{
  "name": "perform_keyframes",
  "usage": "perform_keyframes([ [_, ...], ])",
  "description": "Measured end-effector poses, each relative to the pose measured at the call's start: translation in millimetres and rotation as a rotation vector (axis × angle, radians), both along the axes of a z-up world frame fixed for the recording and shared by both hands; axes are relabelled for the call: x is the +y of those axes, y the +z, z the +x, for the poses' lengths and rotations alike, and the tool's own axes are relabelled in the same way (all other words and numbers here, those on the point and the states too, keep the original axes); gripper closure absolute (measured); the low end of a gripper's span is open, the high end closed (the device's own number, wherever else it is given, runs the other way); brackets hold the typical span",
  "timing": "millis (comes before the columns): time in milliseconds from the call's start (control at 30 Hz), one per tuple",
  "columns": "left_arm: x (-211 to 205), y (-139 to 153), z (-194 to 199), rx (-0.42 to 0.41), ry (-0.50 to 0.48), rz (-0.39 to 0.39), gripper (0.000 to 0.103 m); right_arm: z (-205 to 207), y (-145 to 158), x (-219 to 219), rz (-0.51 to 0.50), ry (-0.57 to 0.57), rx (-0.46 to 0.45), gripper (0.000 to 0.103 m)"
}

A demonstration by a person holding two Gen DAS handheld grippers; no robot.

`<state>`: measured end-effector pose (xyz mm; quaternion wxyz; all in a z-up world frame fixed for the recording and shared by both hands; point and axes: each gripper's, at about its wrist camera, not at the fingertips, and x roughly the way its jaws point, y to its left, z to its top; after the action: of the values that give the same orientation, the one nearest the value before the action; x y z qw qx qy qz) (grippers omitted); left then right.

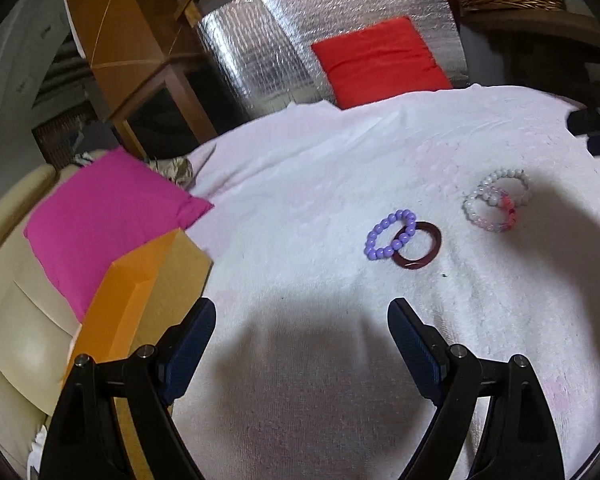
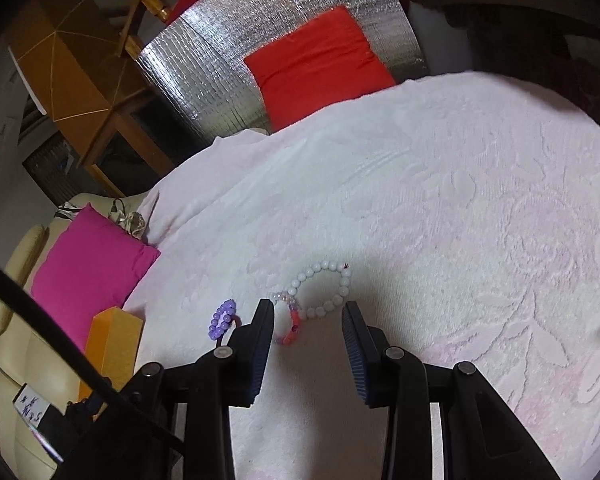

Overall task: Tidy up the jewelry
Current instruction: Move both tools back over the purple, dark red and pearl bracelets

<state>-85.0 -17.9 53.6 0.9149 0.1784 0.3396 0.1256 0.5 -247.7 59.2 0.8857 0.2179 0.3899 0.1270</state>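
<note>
Four bracelets lie on the white embossed cloth (image 1: pixel 300 184). A purple bead bracelet (image 1: pixel 370 240) overlaps a dark red bangle (image 1: pixel 436 236). To their right, a white bead bracelet (image 1: pixel 500 174) overlaps a pink, white and coral one (image 1: pixel 510 210). My left gripper (image 1: pixel 300 308) hovers open and empty, short of the purple pair. My right gripper (image 2: pixel 308 306) stands partly open just behind the white bead bracelet (image 2: pixel 300 280), with nothing pressed between its pads. The coral bracelet (image 2: pixel 290 320) sits against its left finger, partly hidden. The purple bracelet (image 2: pixel 220 318) lies further left.
An orange box (image 1: pixel 124 308) stands at the cloth's left edge, beside a magenta cushion (image 1: pixel 100 220) on a cream sofa (image 1: pixel 16 320). A red cushion (image 1: pixel 380 60) and silver foil sheet (image 1: pixel 260 48) lie beyond the far edge. Wooden furniture (image 1: pixel 132 40) stands at the back left.
</note>
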Motion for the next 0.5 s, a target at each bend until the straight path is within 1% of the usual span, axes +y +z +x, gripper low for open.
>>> perform_keyframes([
  [133,-16.7,4.1,-8.4,-0.019,-0.005,0.056,0.015,-2.2,6.7,-2.5,0.003,0.003,-0.027,0.064],
  [200,-28.0,13.6,-11.1,-0.033,-0.010,0.059,0.015,-3.4,10.1,-6.0,0.023,0.006,-0.039,0.064],
  [333,-59.1,54.3,-11.3,-0.108,-0.029,0.002,0.015,-5.0,14.6,-16.2,0.048,-0.004,-0.055,0.064],
  [433,-82.2,85.1,-11.4,-0.198,-0.046,0.010,0.015,-6.2,15.2,-32.2,0.080,-0.035,-0.054,0.064],
  [500,-96.3,105.2,-12.0,-0.258,-0.053,-0.006,0.015,-6.5,15.3,-42.5,0.097,-0.055,-0.053,0.064],
])
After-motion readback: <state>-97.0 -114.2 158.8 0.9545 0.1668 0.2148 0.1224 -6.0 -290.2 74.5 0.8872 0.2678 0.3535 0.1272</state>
